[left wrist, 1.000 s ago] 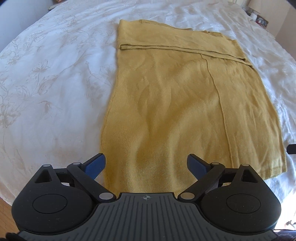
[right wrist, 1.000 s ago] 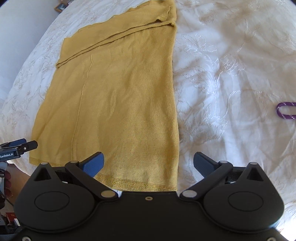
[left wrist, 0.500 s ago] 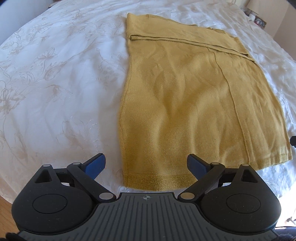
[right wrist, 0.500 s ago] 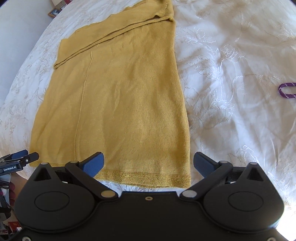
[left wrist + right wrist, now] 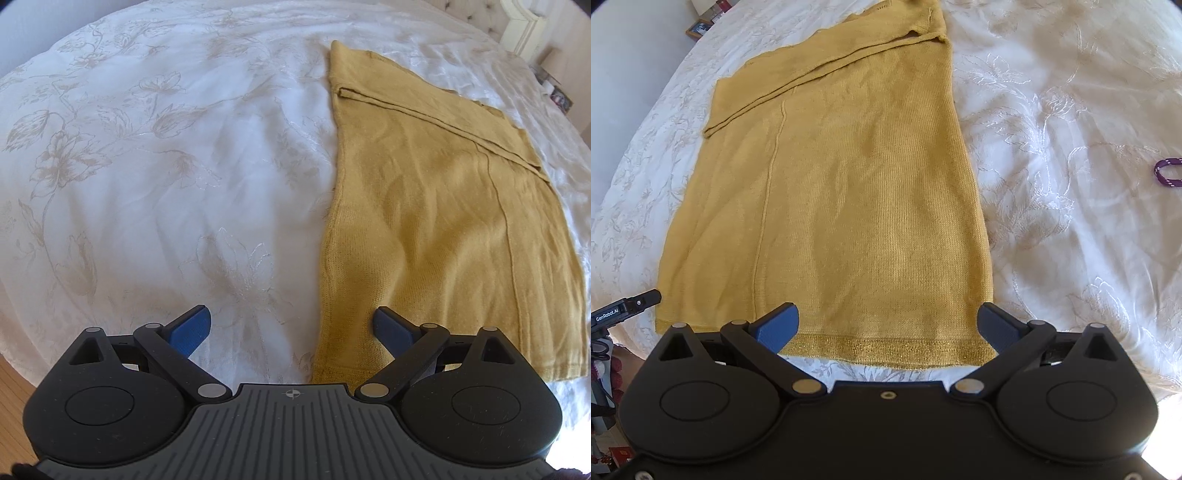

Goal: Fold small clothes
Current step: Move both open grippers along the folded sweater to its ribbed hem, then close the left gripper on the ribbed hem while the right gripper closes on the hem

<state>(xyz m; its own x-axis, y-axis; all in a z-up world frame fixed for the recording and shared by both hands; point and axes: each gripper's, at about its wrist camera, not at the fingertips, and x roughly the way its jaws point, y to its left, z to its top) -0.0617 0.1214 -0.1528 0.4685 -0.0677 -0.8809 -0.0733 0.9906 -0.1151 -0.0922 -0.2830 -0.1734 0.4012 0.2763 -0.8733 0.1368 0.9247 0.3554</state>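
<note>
A mustard-yellow knit garment [image 5: 436, 221] lies flat on the white bedspread, with a folded strip across its far end and a glittery hem at the near end. It also shows in the right wrist view [image 5: 842, 192]. My left gripper [image 5: 291, 328] is open and empty, above the garment's near left corner. My right gripper [image 5: 886, 326] is open and empty, just above the hem near the garment's right corner. The tip of the left gripper [image 5: 626, 312] shows at the left edge of the right wrist view.
The white bedspread [image 5: 147, 166] with a pale flower pattern spreads wide to the left of the garment. A purple cord loop [image 5: 1169, 172] lies on the bedspread [image 5: 1071, 147] at the far right. The bed's near edge and wooden floor [image 5: 11, 384] are at lower left.
My left gripper has shifted left, so the garment now sits to the right in its view. My right gripper has drawn back a little toward the hem's right corner. Both stay open.
</note>
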